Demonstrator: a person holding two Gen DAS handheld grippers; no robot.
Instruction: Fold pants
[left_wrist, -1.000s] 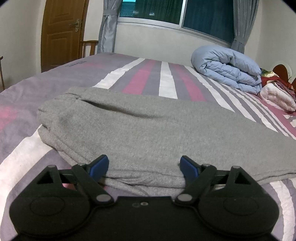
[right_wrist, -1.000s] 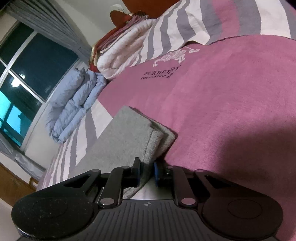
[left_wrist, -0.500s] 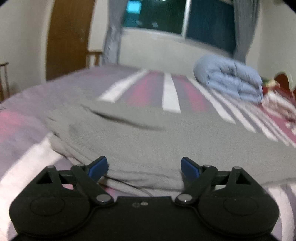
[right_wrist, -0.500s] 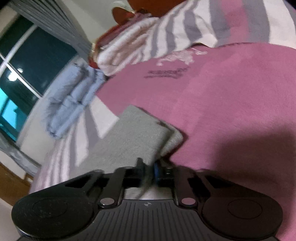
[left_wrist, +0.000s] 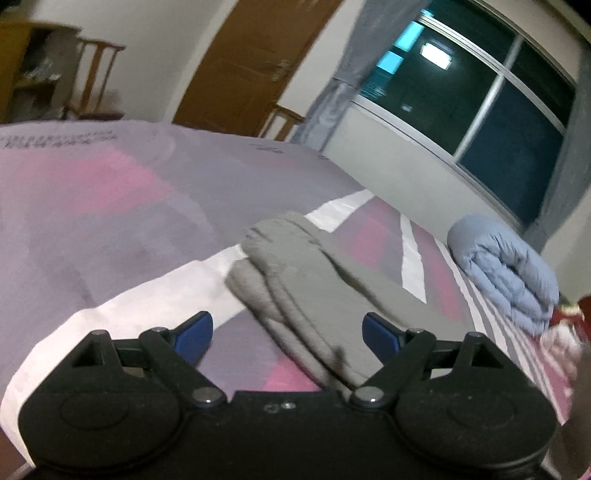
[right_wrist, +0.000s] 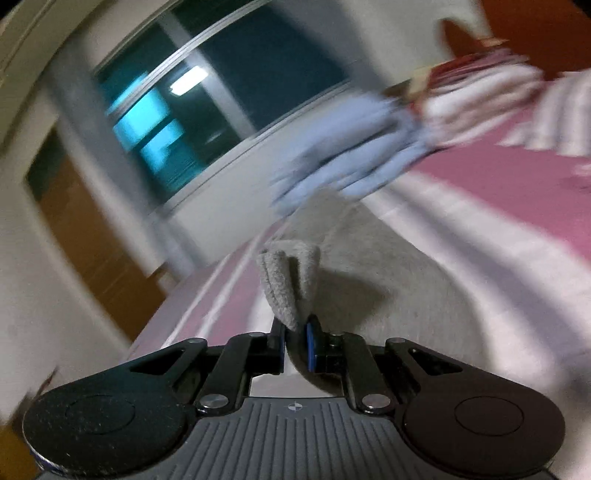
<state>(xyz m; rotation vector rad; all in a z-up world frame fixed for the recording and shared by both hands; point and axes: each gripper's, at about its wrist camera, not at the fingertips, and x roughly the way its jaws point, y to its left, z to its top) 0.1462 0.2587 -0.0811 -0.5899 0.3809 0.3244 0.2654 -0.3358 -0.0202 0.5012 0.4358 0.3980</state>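
Observation:
The grey pants (left_wrist: 314, 280) lie folded lengthwise on the striped bed (left_wrist: 110, 206); their bunched waistband end points away from me. My left gripper (left_wrist: 286, 332) is open and empty, its blue fingertips (left_wrist: 194, 330) straddling the near part of the pants above them. In the right wrist view, my right gripper (right_wrist: 295, 339) is shut on the cuff end of the pants (right_wrist: 291, 284) and holds it lifted above the rest of the grey fabric (right_wrist: 369, 280). This view is motion-blurred.
A folded blue duvet (left_wrist: 506, 273) lies at the far right of the bed, also seen blurred in the right wrist view (right_wrist: 354, 155). Striped bedding (left_wrist: 561, 339) is piled beside it. A wooden door (left_wrist: 251, 55), chairs (left_wrist: 92, 77) and a window (left_wrist: 480, 96) stand behind.
My right gripper has lifted the cuff end off the bed and swung it up and over toward the waistband. My left gripper has pulled back and tilted, staying open.

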